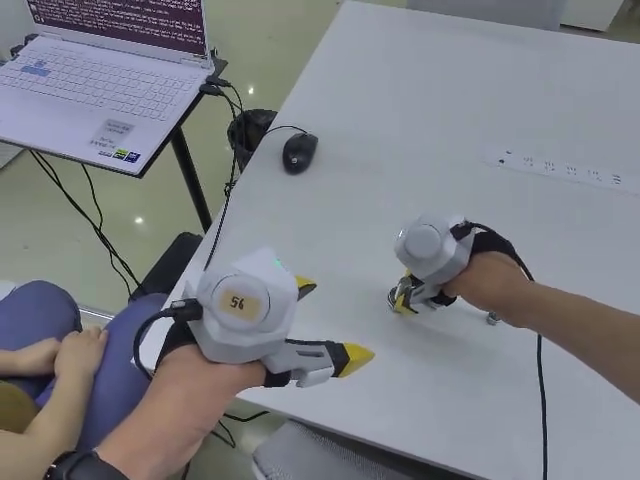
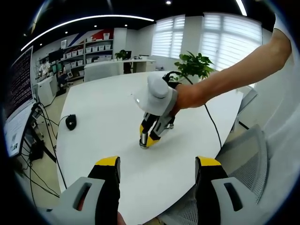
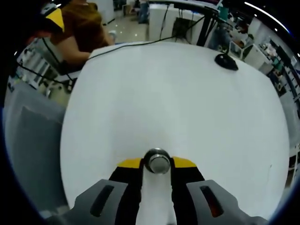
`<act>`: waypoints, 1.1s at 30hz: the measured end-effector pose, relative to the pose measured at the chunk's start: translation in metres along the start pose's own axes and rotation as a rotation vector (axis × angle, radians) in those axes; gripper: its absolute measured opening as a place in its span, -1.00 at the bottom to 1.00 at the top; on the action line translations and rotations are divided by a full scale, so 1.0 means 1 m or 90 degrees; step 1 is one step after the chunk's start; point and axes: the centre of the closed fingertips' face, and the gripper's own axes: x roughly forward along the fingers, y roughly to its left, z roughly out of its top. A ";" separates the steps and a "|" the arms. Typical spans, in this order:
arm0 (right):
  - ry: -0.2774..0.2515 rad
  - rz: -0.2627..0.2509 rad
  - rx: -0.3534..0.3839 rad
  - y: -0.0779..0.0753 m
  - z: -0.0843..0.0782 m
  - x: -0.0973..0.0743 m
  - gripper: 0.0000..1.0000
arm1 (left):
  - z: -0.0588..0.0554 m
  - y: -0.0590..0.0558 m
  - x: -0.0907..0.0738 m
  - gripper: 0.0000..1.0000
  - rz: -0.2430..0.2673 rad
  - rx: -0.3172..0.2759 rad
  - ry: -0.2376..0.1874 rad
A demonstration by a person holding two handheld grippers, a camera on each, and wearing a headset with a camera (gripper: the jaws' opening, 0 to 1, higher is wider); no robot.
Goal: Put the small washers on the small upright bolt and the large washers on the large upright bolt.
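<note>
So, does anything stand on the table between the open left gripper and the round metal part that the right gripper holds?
Nothing visible does. Bare table lies between the left gripper and the right gripper, whose jaws are shut on the round metal part at the table's surface. The mouse lies well off to the side.

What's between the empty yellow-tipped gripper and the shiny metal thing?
Nothing: the left gripper view shows bare white table from the left gripper to the shiny round metal piece in the right gripper.

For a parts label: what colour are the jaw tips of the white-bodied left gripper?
Yellow on the left gripper, best in the left gripper view.
</note>
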 end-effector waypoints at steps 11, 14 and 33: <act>-0.011 -0.006 0.027 -0.002 -0.001 0.001 -0.52 | 0.001 0.000 0.002 0.28 -0.003 0.004 0.003; -0.011 -0.013 0.036 -0.005 -0.001 0.000 -0.52 | 0.002 0.001 0.003 0.28 -0.004 0.006 0.003; -0.105 -0.053 0.147 0.004 -0.018 -0.031 -0.34 | 0.007 -0.003 0.017 0.28 -0.015 0.006 -0.005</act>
